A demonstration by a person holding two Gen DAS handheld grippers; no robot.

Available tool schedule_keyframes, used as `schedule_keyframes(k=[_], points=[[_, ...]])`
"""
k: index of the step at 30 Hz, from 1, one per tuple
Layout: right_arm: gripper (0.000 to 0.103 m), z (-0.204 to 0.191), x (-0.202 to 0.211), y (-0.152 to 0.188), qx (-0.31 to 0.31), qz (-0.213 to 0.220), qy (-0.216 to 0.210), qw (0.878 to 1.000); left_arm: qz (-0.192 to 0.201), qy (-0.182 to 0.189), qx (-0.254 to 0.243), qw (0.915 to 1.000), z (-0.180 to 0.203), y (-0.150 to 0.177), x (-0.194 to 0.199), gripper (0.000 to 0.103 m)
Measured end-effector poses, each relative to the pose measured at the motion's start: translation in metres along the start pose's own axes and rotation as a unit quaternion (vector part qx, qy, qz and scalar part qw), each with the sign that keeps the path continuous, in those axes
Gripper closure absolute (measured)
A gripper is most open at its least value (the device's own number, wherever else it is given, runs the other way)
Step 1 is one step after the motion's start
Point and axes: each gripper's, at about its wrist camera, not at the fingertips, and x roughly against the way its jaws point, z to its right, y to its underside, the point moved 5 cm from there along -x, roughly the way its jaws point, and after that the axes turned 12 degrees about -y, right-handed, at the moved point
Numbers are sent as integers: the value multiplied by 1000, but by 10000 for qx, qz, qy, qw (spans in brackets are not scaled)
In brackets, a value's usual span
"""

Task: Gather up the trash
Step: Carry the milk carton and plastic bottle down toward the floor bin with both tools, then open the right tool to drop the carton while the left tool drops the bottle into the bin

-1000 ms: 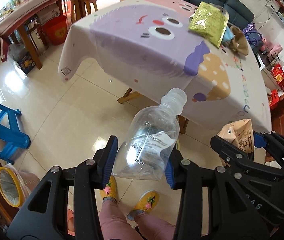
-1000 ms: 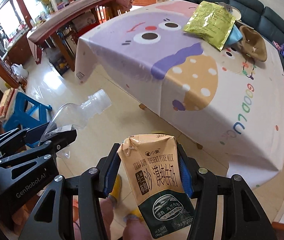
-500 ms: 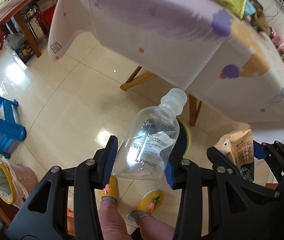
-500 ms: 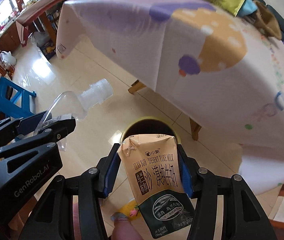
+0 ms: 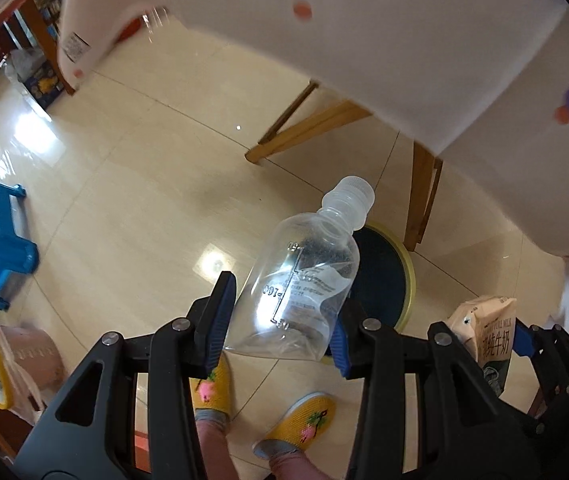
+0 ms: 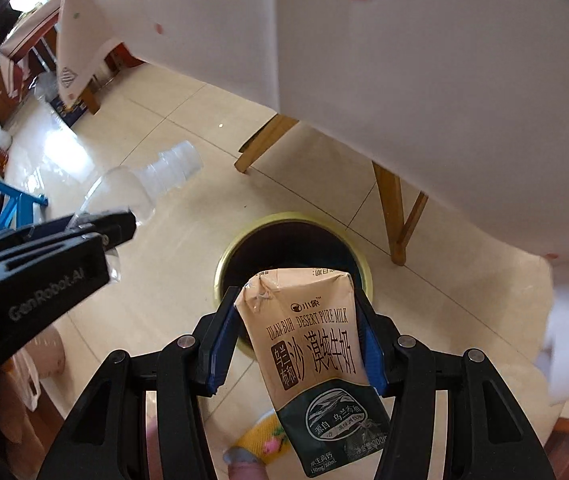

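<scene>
With the left claw (image 5: 280, 322) clamped on the clear bottle (image 5: 304, 284) and the right claw (image 6: 294, 342) on the milk carton (image 6: 310, 360), the drop-off is in hand. Next, each should be centred over the yellow-rimmed bin (image 6: 228, 256) below and released.

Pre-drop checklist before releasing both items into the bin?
1. Left gripper shut on clear plastic bottle: ok.
2. Right gripper shut on tan milk carton: ok.
3. Yellow-rimmed round bin open, dark inside: ok.
4. Carton over the bin mouth: ok, by the right wrist view.
5. Bottle over the bin mouth: cannot tell; its neck overlaps the rim, body sits left.
6. Wooden table leg and hanging white tablecloth apart from the bin: ok.
</scene>
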Motion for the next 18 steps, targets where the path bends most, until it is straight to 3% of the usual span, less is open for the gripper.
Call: schedule_keyframes(k=[8,14,16,18], points=[[49,38,-56,2,-472,122,-6,9988,-55,262,-297,9992,44,-10,-68,63],[47,57,-86,1,-710,29,-174,9973,-80,440,-663,9968,66,-8,-92,62],[47,62,-93,2,-733,-10,-115,9972,-244,382,-745,9962,67,-4,-105,46],[47,63,-96,2,-725,-12,-59,9974,-265,366,-698,9965,63,-3,-110,40]])
